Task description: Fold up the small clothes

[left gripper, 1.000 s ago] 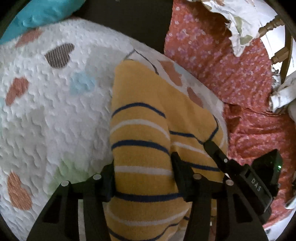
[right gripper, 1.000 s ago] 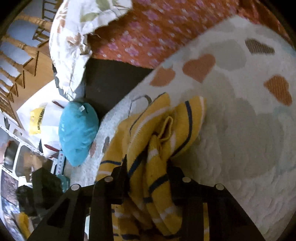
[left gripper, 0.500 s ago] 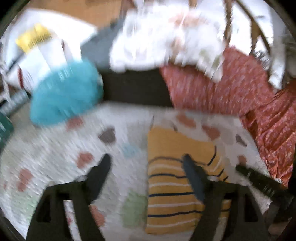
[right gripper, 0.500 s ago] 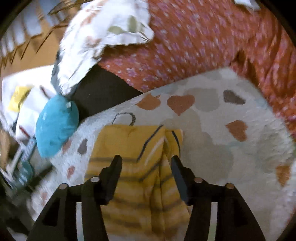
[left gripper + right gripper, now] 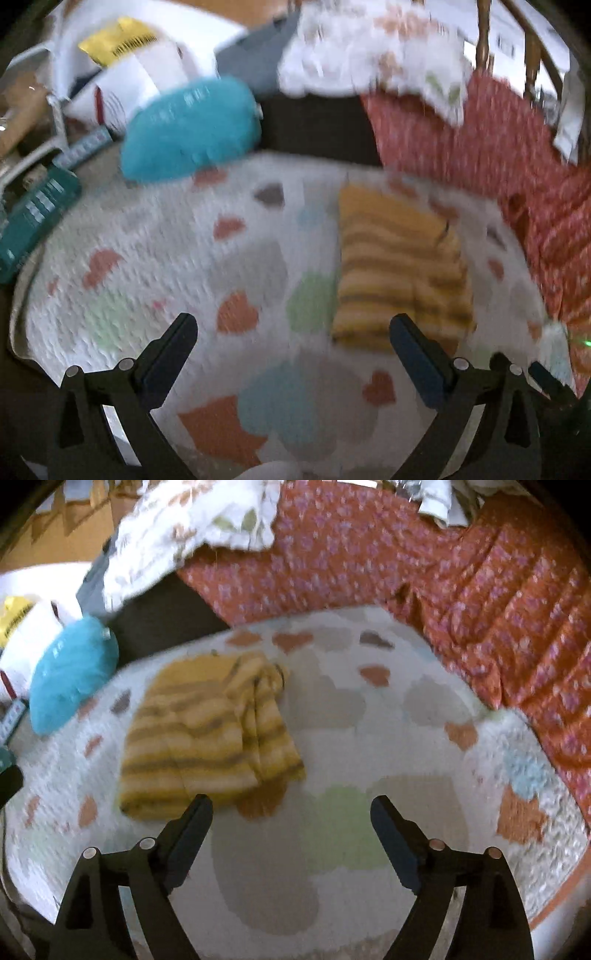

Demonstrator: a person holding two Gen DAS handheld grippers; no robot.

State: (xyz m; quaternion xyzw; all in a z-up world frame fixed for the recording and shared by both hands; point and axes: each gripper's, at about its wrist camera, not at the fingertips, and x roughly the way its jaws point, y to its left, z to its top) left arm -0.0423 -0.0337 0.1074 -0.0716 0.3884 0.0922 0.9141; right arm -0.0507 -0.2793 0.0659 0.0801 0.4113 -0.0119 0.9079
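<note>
A small yellow garment with dark and white stripes (image 5: 399,273) lies folded flat on a white quilt with coloured hearts (image 5: 155,273). In the right wrist view the garment (image 5: 207,734) lies left of centre on the quilt (image 5: 369,738), with a folded strip along its right side. My left gripper (image 5: 291,339) is open and empty, pulled back above the quilt; the garment is ahead near its right finger. My right gripper (image 5: 291,819) is open and empty, with the garment just beyond its left finger. Both views are motion-blurred.
A teal cushion (image 5: 192,129) lies at the quilt's far left edge. An orange flowered cloth (image 5: 461,576) runs along the far and right sides. A white flowered cloth (image 5: 192,524) hangs behind. Boxes and bags (image 5: 122,66) stand at the far left.
Both grippers let go of the striped garment, opened wide and drew back and up. The garment now lies folded on the quilt, farther away in both views.
</note>
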